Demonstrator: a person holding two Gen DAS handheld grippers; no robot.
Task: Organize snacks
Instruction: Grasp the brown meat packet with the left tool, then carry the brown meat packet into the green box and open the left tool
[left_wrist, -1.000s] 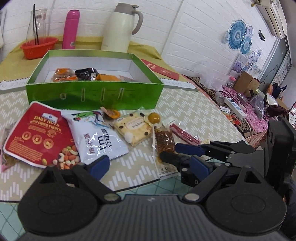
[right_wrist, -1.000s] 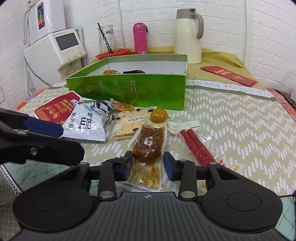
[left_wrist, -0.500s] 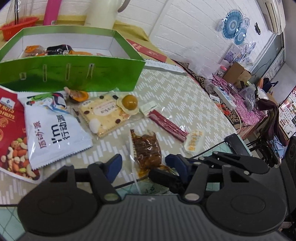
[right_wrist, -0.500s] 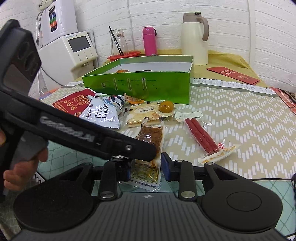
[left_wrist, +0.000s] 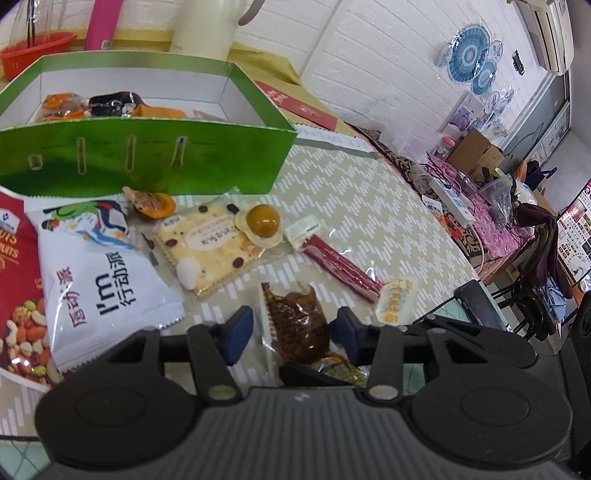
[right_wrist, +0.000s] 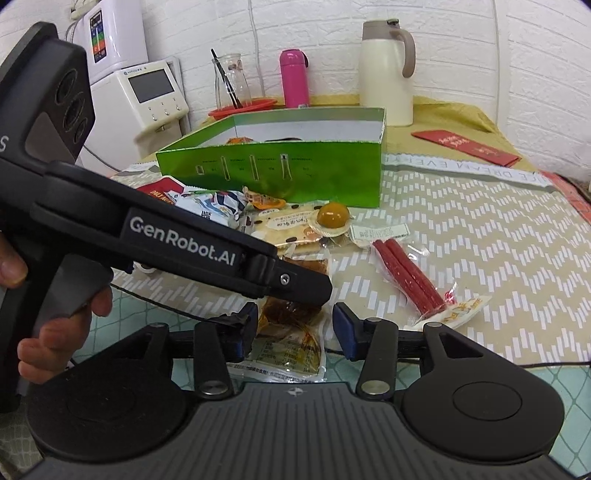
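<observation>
A clear packet of brown dried meat (left_wrist: 299, 325) lies at the table's near edge. My left gripper (left_wrist: 293, 334) straddles it, jaws closing, blue pads just off its sides. My right gripper (right_wrist: 295, 326) sits around the same packet's (right_wrist: 291, 332) near end with jaws opening and pads clear of it. The left gripper's finger (right_wrist: 306, 290) crosses over the packet. The green box (left_wrist: 147, 166) behind holds a few orange and black packets. In front of it lie a red nuts pouch (left_wrist: 18, 295), a white pouch (left_wrist: 103, 280), a cracker pack (left_wrist: 210, 243) and red sausage sticks (left_wrist: 340, 266).
A round yellow snack (left_wrist: 262, 221) and a small orange packet (left_wrist: 153, 205) lie by the box. Behind it stand a cream jug (right_wrist: 386, 74), a pink bottle (right_wrist: 294, 79) and a glass jar (right_wrist: 229, 79). A white appliance (right_wrist: 147, 99) is far left. A person's hand (right_wrist: 55, 332) grips the left tool.
My left gripper swung right and down over the brown packet, and its jaws narrowed around it. My right gripper stayed put and its jaws spread wider off the packet.
</observation>
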